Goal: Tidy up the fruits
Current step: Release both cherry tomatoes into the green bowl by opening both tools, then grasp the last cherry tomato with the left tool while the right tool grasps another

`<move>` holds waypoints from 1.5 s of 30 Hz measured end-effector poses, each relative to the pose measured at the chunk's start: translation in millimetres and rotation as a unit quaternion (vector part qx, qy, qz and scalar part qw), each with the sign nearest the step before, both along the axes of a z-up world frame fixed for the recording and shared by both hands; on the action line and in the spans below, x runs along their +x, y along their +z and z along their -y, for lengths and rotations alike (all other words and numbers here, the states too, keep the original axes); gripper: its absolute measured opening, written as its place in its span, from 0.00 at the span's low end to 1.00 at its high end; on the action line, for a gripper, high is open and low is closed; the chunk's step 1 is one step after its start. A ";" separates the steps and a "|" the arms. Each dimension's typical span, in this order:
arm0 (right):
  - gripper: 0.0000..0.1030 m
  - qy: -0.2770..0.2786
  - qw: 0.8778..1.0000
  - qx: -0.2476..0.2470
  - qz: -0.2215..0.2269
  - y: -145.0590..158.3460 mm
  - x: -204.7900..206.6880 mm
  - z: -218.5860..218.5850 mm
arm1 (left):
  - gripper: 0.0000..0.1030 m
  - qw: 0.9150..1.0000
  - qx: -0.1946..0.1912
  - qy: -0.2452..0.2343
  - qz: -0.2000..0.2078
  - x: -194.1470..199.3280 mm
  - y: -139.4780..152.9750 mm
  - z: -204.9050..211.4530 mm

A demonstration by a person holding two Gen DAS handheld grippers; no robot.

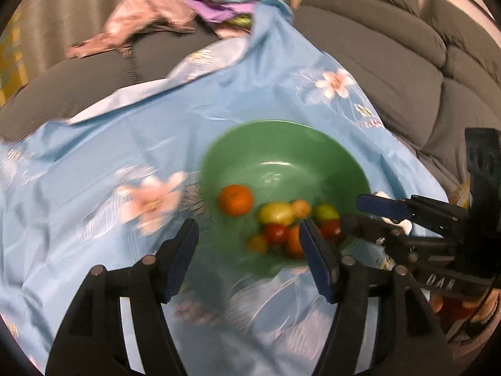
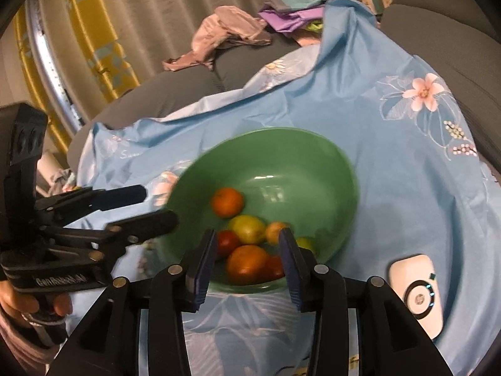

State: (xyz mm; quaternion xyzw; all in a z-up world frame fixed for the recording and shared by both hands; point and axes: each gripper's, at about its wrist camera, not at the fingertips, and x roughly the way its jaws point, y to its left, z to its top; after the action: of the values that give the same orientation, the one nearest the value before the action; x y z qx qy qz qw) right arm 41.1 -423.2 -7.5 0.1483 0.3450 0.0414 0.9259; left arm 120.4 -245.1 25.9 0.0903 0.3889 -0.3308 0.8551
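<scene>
A green bowl (image 1: 281, 144) (image 2: 266, 150) sits on a light blue flowered cloth (image 1: 125, 144) (image 2: 407, 172). It holds several small fruits: an orange (image 1: 235, 200) (image 2: 227, 202) apart at the left, a yellow-green one (image 1: 275, 213) (image 2: 247, 228), red ones (image 1: 275, 233) (image 2: 227, 242) and a larger orange (image 2: 247, 264). My left gripper (image 1: 249, 250) is open and empty at the bowl's near-left rim. My right gripper (image 2: 247, 258) is open and empty over the near rim, its jaws either side of the larger orange. Each gripper also shows in the other view (image 1: 369, 216) (image 2: 147, 208).
The cloth lies over a grey sofa (image 1: 391, 56) (image 2: 438, 31). Crumpled pink and purple clothes (image 1: 147, 18) (image 2: 231, 31) lie at the back. A white device (image 2: 416, 291) rests on the cloth to the right of the bowl. A yellow patterned curtain (image 2: 90, 37) hangs at left.
</scene>
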 end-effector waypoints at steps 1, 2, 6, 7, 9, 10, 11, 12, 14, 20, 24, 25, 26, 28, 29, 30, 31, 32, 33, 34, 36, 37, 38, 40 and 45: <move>0.40 0.015 1.000 0.003 0.005 3.1 -1.4 -7.6 | 0.65 1.000 -0.003 0.010 -0.001 -1.8 1.5 -10.8; 0.40 0.028 1.000 0.004 0.009 5.1 -2.7 -13.9 | 0.65 1.000 -0.005 0.026 -0.002 -4.3 2.0 -27.4; 0.40 0.080 0.997 0.001 0.017 10.6 -4.5 -49.0 | 0.65 0.994 0.000 0.108 -0.008 -9.4 -4.2 -104.8; 0.40 0.097 0.995 -0.001 0.017 10.9 -4.3 -61.2 | 0.65 0.992 0.001 0.127 -0.009 -11.9 -6.9 -121.3; 0.40 0.124 0.992 -0.002 0.012 8.6 -1.5 -82.1 | 0.65 0.986 0.004 0.167 -0.009 -19.1 -15.4 -155.7; 0.40 0.141 0.990 -0.005 0.006 5.2 1.3 -96.4 | 0.64 0.983 0.010 0.182 -0.009 -22.9 -21.4 -168.7; 0.40 0.151 0.988 -0.010 0.000 2.3 3.3 -105.9 | 0.64 0.980 0.017 0.198 -0.011 -26.2 -26.9 -182.0; 0.40 0.157 0.987 -0.013 -0.005 0.0 5.8 -113.5 | 0.64 0.977 0.021 0.211 -0.017 -29.3 -33.9 -195.7; 0.40 0.176 0.984 -0.017 -0.016 -6.6 12.3 -130.9 | 0.64 0.974 0.019 0.225 -0.030 -35.3 -44.9 -217.9; 0.40 0.196 0.979 -0.044 -0.041 -26.3 34.9 -166.5 | 0.64 0.970 -0.003 0.239 -0.047 -45.6 -63.1 -260.3; 0.40 0.198 0.977 -0.059 -0.045 -30.4 47.3 -173.6 | 0.61 0.972 -0.016 0.229 -0.048 -36.3 -64.8 -261.2; 0.40 0.198 0.977 -0.066 -0.046 -30.7 51.9 -175.0 | 0.61 0.973 -0.017 0.225 -0.047 -35.0 -64.9 -261.6; 0.40 0.199 0.976 -0.071 -0.047 -30.9 55.2 -176.0 | 0.61 0.975 -0.014 0.220 -0.044 -32.1 -65.6 -260.6; 0.40 0.201 0.975 -0.081 -0.047 -30.9 65.1 -178.3 | 0.59 0.977 -0.003 0.207 -0.044 -21.7 -69.3 -255.6; 0.40 0.201 0.975 -0.083 -0.049 -31.3 68.0 -178.9 | 0.58 0.978 0.004 0.204 -0.046 -16.4 -71.9 -254.4; 0.40 0.201 0.974 -0.086 -0.051 -32.2 72.5 -180.5 | 0.58 0.979 0.010 0.200 -0.048 -11.7 -74.3 -252.8; 0.40 0.203 0.974 -0.089 -0.051 -32.5 76.6 -181.8 | 0.58 0.979 0.014 0.196 -0.051 -8.2 -76.1 -252.8; 0.40 0.206 0.973 -0.090 -0.051 -32.5 79.6 -183.4 | 0.58 0.980 0.022 0.190 -0.057 -2.3 -80.4 -250.9; 0.40 0.210 0.972 -0.093 -0.050 -32.9 82.9 -185.5 | 0.58 0.979 0.035 0.193 -0.062 3.0 -85.0 -250.4; 0.40 0.213 0.971 -0.098 -0.050 -33.7 86.8 -188.2 | 0.58 0.977 0.046 0.194 -0.069 7.3 -89.7 -250.4; 0.40 0.220 0.969 -0.104 -0.051 -36.0 93.0 -192.8 | 0.57 0.976 0.060 0.195 -0.071 13.2 -94.7 -249.6; 0.40 0.223 0.968 -0.105 -0.052 -37.3 95.9 -195.0 | 0.57 0.976 0.063 0.195 -0.070 13.1 -94.2 -249.2; 0.40 0.225 0.967 -0.107 -0.053 -38.6 98.4 -197.0 | 0.57 0.977 0.057 0.193 -0.073 12.5 -92.5 -249.5; 0.40 0.230 0.966 -0.106 -0.053 -40.3 101.1 -199.1 | 0.57 0.980 0.032 0.179 -0.076 8.3 -87.9 -250.3; 0.40 0.235 0.964 -0.108 -0.059 -45.7 112.2 -201.8 | 0.57 0.982 0.020 0.173 -0.071 0.5 -84.4 -247.8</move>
State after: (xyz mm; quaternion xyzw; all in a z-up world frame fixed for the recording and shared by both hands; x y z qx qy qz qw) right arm 153.3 -221.4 -53.3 -0.0355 0.4262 0.2120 0.8787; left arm 120.9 2.7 -58.5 0.0149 0.4649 -0.1760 0.8675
